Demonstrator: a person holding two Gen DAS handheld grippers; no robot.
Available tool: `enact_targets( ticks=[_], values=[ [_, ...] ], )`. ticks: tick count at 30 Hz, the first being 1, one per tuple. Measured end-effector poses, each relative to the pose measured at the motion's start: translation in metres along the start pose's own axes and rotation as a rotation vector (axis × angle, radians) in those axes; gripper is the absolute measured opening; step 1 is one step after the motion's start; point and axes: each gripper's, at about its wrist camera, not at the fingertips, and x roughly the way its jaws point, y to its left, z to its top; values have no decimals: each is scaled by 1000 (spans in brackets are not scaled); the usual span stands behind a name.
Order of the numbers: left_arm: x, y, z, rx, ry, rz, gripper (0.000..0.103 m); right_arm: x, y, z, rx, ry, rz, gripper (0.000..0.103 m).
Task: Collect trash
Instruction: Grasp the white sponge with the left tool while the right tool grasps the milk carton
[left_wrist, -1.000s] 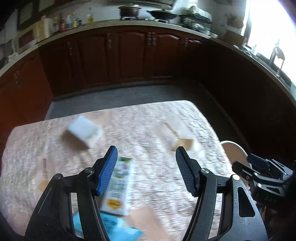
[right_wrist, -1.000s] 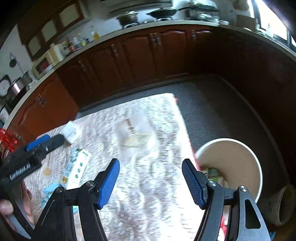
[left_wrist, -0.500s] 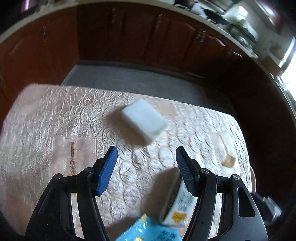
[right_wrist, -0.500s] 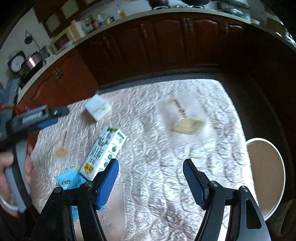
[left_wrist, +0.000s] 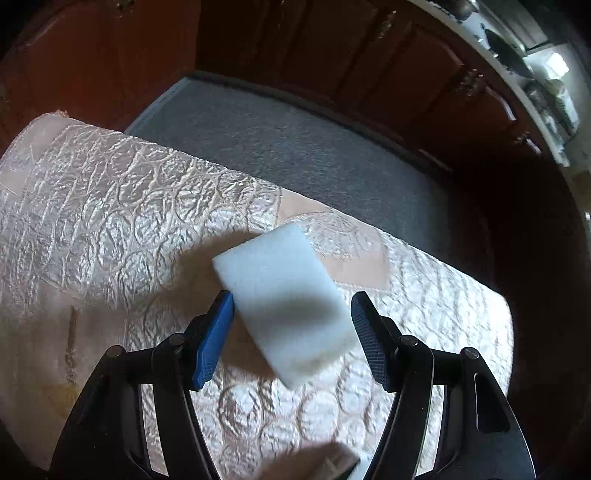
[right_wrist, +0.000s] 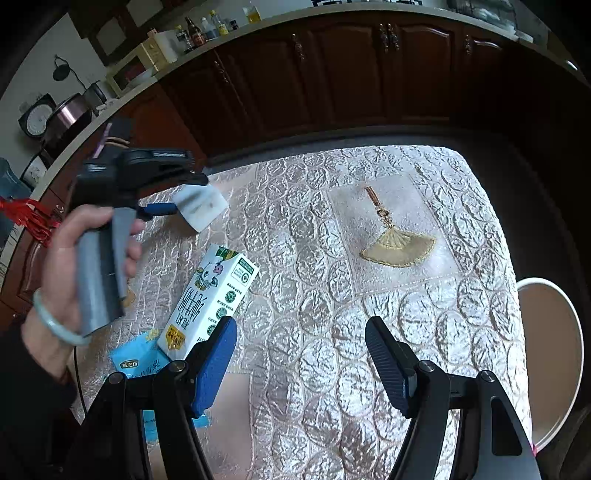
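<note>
A white foam block lies on the table between the fingers of my left gripper, whose jaws are opening. The left pad is right at the block's edge and the right pad stands clear of it. The right wrist view shows the same block under the left gripper, held in a hand. A green and white milk carton and a blue wrapper lie nearer. My right gripper hovers open over bare cloth, just right of the carton.
The table wears a shiny embossed cloth with a fan motif. A round white-rimmed bin stands on the floor off the table's right edge. Dark wooden cabinets ring the room beyond a grey floor.
My left gripper swung left and down, from over the carton to around the foam block. The right gripper moved left and lower over the table, so the bin slid to the view's right edge.
</note>
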Motion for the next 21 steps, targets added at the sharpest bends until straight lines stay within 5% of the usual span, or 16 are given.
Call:
enact_targets(
  ticks=[3,11,14,21],
  values=[
    [2,-5,1,15,-20,26,74,5,-1,3,4,4,11,69],
    [11,-16,-8,159,-7,53,71,22,12,9,3,34,58,69],
    [-1,-1,-11,165,-2,14,68,27,18,10,2,44,69,69],
    [-49,40,-32,253,-59,55,68,54,48,16,26,93,120,69]
  ],
)
